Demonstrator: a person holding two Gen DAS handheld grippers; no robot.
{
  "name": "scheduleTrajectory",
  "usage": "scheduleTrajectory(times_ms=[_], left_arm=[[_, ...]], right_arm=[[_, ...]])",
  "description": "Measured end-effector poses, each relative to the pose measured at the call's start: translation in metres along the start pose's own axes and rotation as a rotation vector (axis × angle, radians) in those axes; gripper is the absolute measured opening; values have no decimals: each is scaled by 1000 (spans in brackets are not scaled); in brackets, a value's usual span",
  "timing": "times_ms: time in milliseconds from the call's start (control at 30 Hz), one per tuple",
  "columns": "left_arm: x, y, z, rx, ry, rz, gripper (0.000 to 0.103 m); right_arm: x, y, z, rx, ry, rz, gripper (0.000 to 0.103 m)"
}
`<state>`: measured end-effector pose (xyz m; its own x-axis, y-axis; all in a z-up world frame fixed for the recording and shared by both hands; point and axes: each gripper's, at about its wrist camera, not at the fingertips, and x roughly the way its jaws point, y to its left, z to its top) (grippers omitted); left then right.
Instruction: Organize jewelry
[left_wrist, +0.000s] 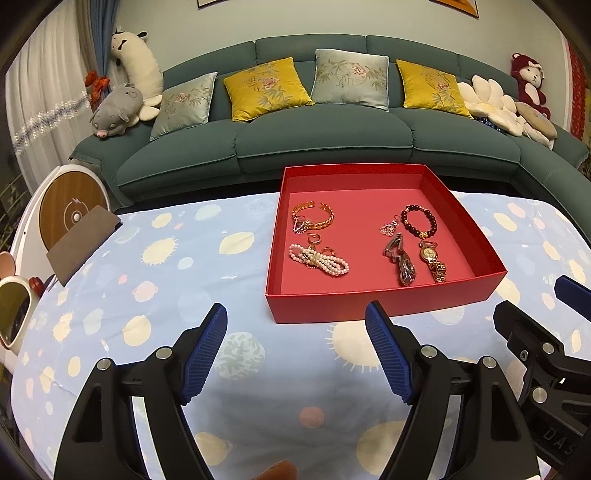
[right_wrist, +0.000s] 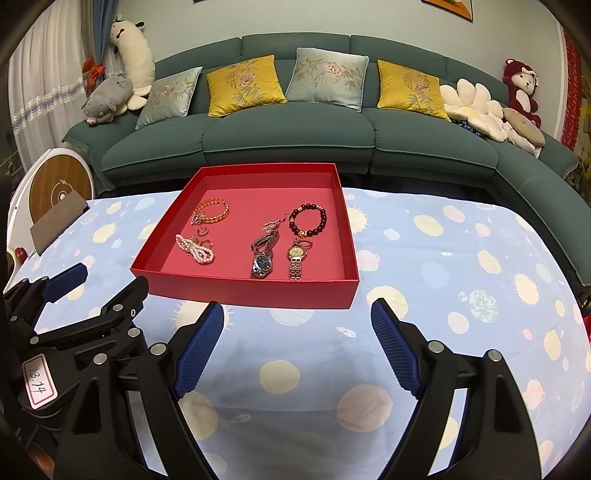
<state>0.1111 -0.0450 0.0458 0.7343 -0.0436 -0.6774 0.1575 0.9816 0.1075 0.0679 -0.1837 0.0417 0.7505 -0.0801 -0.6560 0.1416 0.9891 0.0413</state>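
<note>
Two ribbed claws, square cardboard tray

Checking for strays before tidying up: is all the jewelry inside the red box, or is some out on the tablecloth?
All inside, as far as visible: the red box holds every piece; the tablecloth shows none.

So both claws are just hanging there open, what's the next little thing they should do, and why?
Probably ease the right gripper forward over the near wall of the red tray toward the gold watch. Both it and the left gripper are open and empty, short of the tray, and all the jewelry lies loose inside, the watches nearest.
</note>
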Motion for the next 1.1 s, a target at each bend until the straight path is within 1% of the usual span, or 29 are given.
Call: scheduleTrajectory(times_ms=[200, 1100], left_arm=[[0, 0, 0, 4, -1, 14, 75], [1, 1, 1, -2, 8, 12, 75]], right_arm=[[-1, 1, -1, -2, -6, -6, 80], [-1, 1, -2, -1, -8, -11, 80]])
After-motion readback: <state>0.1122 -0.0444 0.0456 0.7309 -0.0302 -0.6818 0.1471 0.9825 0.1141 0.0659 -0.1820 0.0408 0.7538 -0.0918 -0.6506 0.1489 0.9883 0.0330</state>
